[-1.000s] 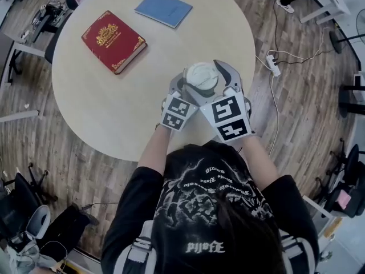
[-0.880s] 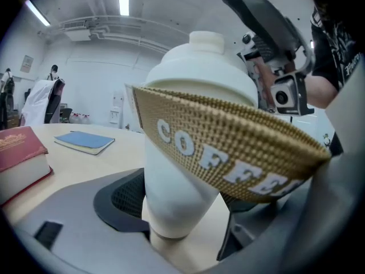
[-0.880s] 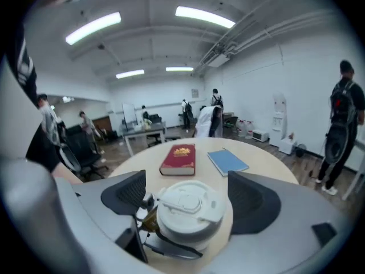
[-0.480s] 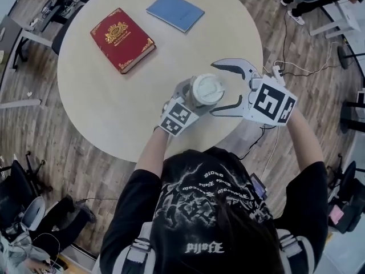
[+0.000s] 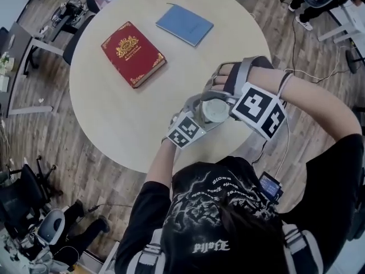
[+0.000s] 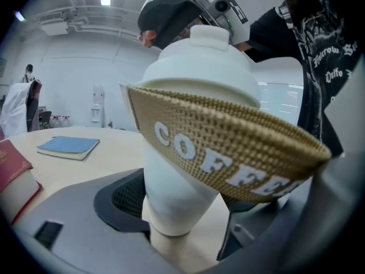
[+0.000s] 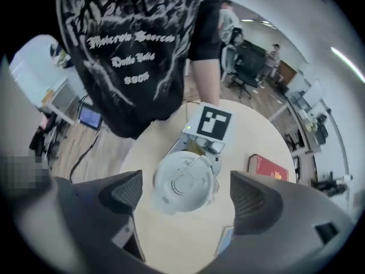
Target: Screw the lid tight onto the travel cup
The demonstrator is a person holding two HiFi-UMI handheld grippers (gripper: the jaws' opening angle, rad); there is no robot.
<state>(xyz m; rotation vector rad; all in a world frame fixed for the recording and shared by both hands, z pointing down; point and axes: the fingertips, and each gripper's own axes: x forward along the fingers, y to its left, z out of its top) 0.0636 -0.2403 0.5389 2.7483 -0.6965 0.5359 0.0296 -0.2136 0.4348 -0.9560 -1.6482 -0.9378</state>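
The white travel cup [image 6: 188,170] with a brown woven "COFFEE" sleeve [image 6: 228,147] stands on the round table [image 5: 114,113]. My left gripper [image 6: 182,210] is shut on its lower body. The white lid [image 7: 183,181] sits on the cup's top, and shows in the head view as the lid [image 5: 217,108]. My right gripper [image 7: 188,196] hangs above it, pointing steeply down. Its jaws have just been opening and now stand wide on either side of the lid without touching it. In the head view the right gripper [image 5: 219,96] covers part of the cup.
A red book [image 5: 133,54] and a blue notebook [image 5: 184,24] lie on the table's far side. The cup stands near the table's front right edge. Office chairs and cables are on the wooden floor around the table.
The right gripper let go of the lid, swung out to the right, rolled over and came back above the cup with its jaws wide. The left gripper kept hold of the cup.
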